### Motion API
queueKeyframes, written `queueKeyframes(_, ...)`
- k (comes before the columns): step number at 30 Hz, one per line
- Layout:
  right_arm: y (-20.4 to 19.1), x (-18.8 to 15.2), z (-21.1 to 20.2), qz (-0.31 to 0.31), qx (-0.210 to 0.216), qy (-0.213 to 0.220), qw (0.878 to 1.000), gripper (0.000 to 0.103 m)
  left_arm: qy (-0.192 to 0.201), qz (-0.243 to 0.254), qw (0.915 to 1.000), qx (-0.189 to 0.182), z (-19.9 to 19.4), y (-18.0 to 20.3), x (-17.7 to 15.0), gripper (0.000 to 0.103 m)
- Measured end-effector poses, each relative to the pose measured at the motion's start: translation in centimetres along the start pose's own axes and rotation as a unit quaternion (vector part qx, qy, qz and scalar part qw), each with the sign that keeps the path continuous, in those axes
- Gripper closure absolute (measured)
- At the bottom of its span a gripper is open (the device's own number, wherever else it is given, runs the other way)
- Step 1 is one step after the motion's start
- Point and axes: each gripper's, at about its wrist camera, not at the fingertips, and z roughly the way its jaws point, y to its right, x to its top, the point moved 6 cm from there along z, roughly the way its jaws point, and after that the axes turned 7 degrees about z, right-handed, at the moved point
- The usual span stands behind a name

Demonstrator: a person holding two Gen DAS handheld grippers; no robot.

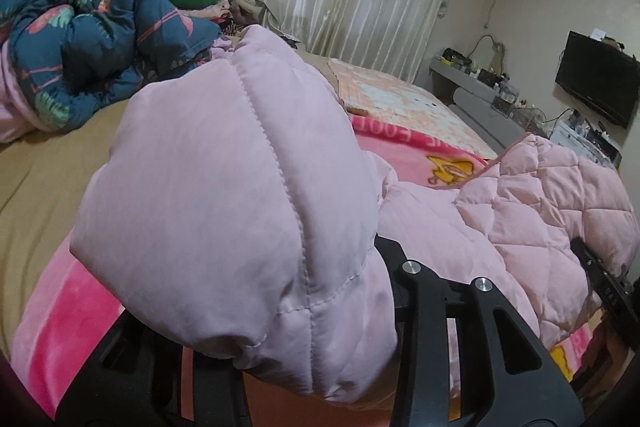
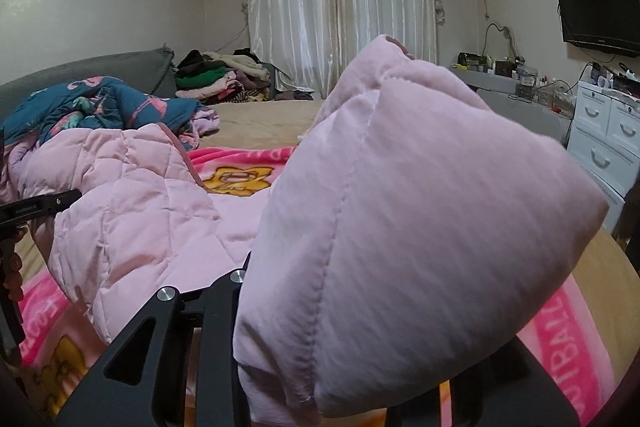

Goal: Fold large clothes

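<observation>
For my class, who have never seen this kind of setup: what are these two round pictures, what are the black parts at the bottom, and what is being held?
No robot here: a person holds a two-finger gripper in each hand, each carrying a wide-angle camera looking along its fingers. One picture comes from the left gripper, the other from the right gripper. The black parts are the grippers. Each clamps a padded part of a pink quilted coat, lifted over a pink blanket on the bed. A blue flamingo duvet lies behind.

The puffy pink coat [image 1: 224, 163] hides the tips of the left gripper [image 1: 336, 311]. It hides the right gripper [image 2: 304, 331] tips too. Shelf things [image 2: 500, 67] are too small.
</observation>
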Motion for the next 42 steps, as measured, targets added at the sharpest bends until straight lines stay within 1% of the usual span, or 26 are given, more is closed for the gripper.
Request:
queueKeyframes(4, 0.3, -2.3, -2.1, 0.025, -0.001, -0.011, 1.000, 0.075, -0.008, 0.001, 0.9999, 0.008, -1.7, -0.4, -2.4, 0.073)
queueKeyframes(6, 0.4, -3.4, -2.8, 0.036, -0.005, -0.018, 0.999, 0.074, -0.010, 0.009, 0.9998, 0.015, -2.4, -0.3, -3.8, 0.073)
queueKeyframes(10, 2.4, -5.6, -3.6, 0.093, -0.009, -0.040, 0.995, 0.072, -0.015, 0.012, 0.9996, 0.022, -3.4, -0.2, -5.6, 0.071)
queueKeyframes(13, 4.2, -7.3, -3.3, 0.148, -0.018, -0.064, 0.987, 0.069, -0.024, 0.002, 0.9995, 0.022, -3.3, -0.9, -6.7, 0.069)
queueKeyframes(15, 5.4, -8.5, -2.8, 0.191, -0.025, -0.087, 0.978, 0.064, -0.032, -0.009, 0.9992, 0.024, -2.9, -1.7, -7.5, 0.066)
queueKeyframes(16, 6.2, -9.2, -2.5, 0.220, -0.024, -0.100, 0.970, 0.062, -0.036, -0.013, 0.9990, 0.025, -2.6, -2.1, -7.9, 0.064)
queueKeyframes(18, 7.5, -10.6, -2.0, 0.275, -0.019, -0.120, 0.954, 0.050, -0.045, -0.024, 0.9983, 0.027, -2.1, -2.8, -8.7, 0.058)
queueKeyframes(19, 8.1, -11.2, -1.8, 0.304, -0.015, -0.128, 0.944, 0.046, -0.049, -0.036, 0.9978, 0.025, -1.8, -3.2, -9.1, 0.056)
queueKeyframes(20, 8.5, -11.7, -1.6, 0.327, -0.016, -0.135, 0.935, 0.035, -0.050, -0.044, 0.9975, 0.024, -1.8, -3.4, -9.4, 0.050)
queueKeyframes(21, 8.9, -12.1, -1.7, 0.339, -0.022, -0.139, 0.930, 0.024, -0.052, -0.050, 0.9971, 0.025, -1.7, -3.7, -9.7, 0.048)
queueKeyframes(23, 9.6, -12.8, -2.0, 0.357, -0.038, -0.147, 0.922, 0.012, -0.056, -0.061, 0.9963, 0.025, -1.7, -4.0, -10.3, 0.042)
queueKeyframes(25, 9.9, -13.0, -2.5, 0.369, -0.041, -0.148, 0.917, 0.008, -0.059, -0.067, 0.9957, 0.024, -2.0, -4.1, -10.8, 0.037)
queueKeyframes(26, 10.0, -13.1, -2.8, 0.371, -0.045, -0.148, 0.916, 0.006, -0.062, -0.071, 0.9952, 0.025, -2.2, -4.3, -11.0, 0.033)
queueKeyframes(27, 10.2, -13.2, -3.4, 0.375, -0.050, -0.147, 0.914, 0.005, -0.065, -0.073, 0.9948, 0.026, -2.6, -4.4, -11.3, 0.029)
queueKeyframes(28, 10.6, -13.5, -4.0, 0.379, -0.053, -0.146, 0.912, 0.005, -0.066, -0.074, 0.9947, 0.027, -3.1, -4.4, -11.6, 0.027)
queueKeyframes(30, 10.6, -13.7, -5.1, 0.388, -0.055, -0.146, 0.909, 0.004, -0.069, -0.073, 0.9944, 0.032, -3.9, -4.5, -11.9, 0.017)
queueKeyframes(31, 10.8, -14.0, -6.0, 0.392, -0.056, -0.143, 0.907, 0.004, -0.070, -0.070, 0.9944, 0.037, -4.6, -4.6, -12.1, 0.015)
queueKeyframes(33, 10.8, -14.1, -7.6, 0.394, -0.057, -0.132, 0.908, 0.004, -0.066, -0.066, 0.9949, 0.037, -5.8, -4.5, -12.4, 0.013)
queueKeyframes(35, 10.6, -13.9, -9.3, 0.382, -0.070, -0.115, 0.914, 0.004, -0.064, -0.062, 0.9952, 0.040, -7.0, -4.4, -12.5, 0.009)
queueKeyframes(36, 10.2, -13.4, -10.8, 0.366, -0.076, -0.093, 0.923, 0.004, -0.060, -0.059, 0.9955, 0.043, -7.8, -4.4, -12.6, 0.009)
queueKeyframes(38, 9.4, -12.6, -12.7, 0.337, -0.087, -0.066, 0.935, 0.004, -0.051, -0.053, 0.9963, 0.045, -9.3, -4.3, -12.6, 0.009)
queueKeyframes(41, 6.5, -11.3, -15.8, 0.259, -0.088, -0.028, 0.962, 0.004, -0.033, -0.037, 0.9976, 0.048, -11.8, -3.7, -12.4, 0.009)
queueKeyframes(42, 5.9, -11.1, -16.4, 0.240, -0.087, -0.020, 0.967, 0.004, -0.026, -0.029, 0.9980, 0.051, -12.8, -3.5, -12.4, 0.009)
